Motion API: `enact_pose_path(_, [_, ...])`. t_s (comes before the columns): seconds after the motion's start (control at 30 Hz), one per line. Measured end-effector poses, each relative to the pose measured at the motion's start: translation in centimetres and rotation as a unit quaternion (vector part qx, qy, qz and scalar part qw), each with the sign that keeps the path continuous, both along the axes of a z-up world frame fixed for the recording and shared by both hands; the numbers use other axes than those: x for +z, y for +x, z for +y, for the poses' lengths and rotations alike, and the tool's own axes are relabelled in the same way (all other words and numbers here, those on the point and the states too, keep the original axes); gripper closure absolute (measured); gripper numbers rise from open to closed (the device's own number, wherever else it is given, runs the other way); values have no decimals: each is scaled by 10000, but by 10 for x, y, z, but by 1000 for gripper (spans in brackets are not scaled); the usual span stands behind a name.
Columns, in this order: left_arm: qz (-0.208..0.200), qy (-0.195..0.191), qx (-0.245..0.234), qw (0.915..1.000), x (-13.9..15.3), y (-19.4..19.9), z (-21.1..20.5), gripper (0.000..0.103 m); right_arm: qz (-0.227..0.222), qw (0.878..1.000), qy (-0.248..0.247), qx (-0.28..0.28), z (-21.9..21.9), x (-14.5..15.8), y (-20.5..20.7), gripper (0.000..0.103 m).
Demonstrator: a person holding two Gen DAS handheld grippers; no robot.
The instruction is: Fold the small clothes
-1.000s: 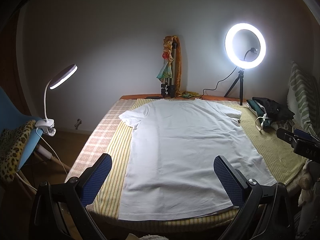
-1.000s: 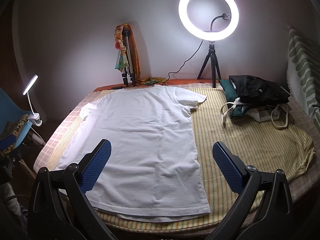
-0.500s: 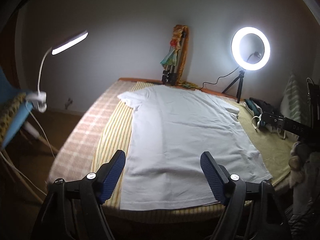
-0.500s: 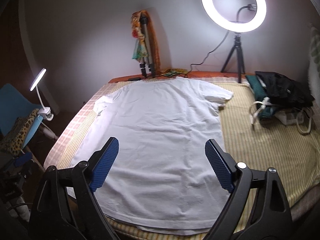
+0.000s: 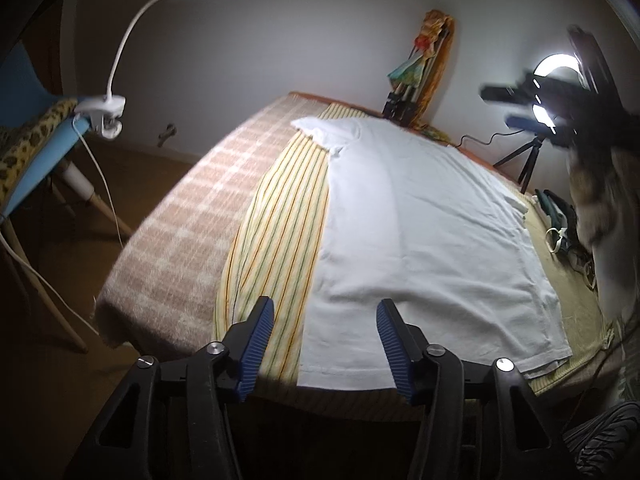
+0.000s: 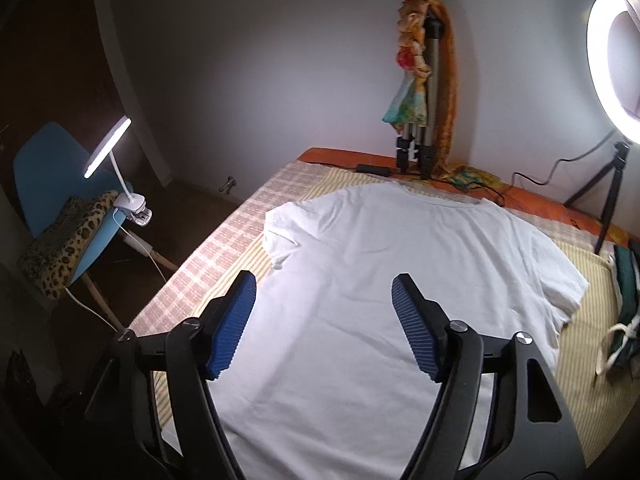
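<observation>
A white T-shirt (image 5: pixel 416 224) lies spread flat on the striped yellow sheet (image 5: pixel 276 248), collar toward the far wall; it also shows in the right wrist view (image 6: pixel 392 280). My left gripper (image 5: pixel 324 312) is open and empty, just above the shirt's near left hem corner. My right gripper (image 6: pixel 324 288) is open and empty, hovering over the shirt's middle, facing the left sleeve (image 6: pixel 280 236). The right gripper also appears blurred at the far right of the left wrist view (image 5: pixel 532 112).
A checked pink blanket (image 5: pixel 188 220) covers the bed's left side. A clip lamp (image 5: pixel 108 112) sits on a blue chair (image 6: pixel 52 172). A tripod with scarves (image 6: pixel 424 92) and a ring light (image 6: pixel 612 52) stand at the wall. Dark clothes and a bag (image 6: pixel 624 308) lie at right.
Both grippers have moved left and down toward the shirt and have narrowed their jaws somewhat. The right gripper now hangs over the shirt's middle; the left is near the hem corner.
</observation>
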State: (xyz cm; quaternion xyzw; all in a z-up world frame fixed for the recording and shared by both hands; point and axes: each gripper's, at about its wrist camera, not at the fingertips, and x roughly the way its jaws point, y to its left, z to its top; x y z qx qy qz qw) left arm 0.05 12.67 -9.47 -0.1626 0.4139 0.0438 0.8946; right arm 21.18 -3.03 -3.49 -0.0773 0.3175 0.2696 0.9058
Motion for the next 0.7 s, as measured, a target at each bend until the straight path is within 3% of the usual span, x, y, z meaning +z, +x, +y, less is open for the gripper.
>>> enact_pose_path(0.1, [215, -120, 13, 9997, -14, 4, 2, 61, 271, 9994, -85, 202, 34, -12, 28, 36])
enact_pose_path(0.4, [537, -348, -129, 9979, -37, 13, -2, 69, 866, 9954, -177, 380, 117, -52, 101, 36])
enact_pose_path(0.7, [746, -392, -238, 9962, -50, 19, -8, 70, 1171, 9918, -410, 297, 165, -97, 148, 36])
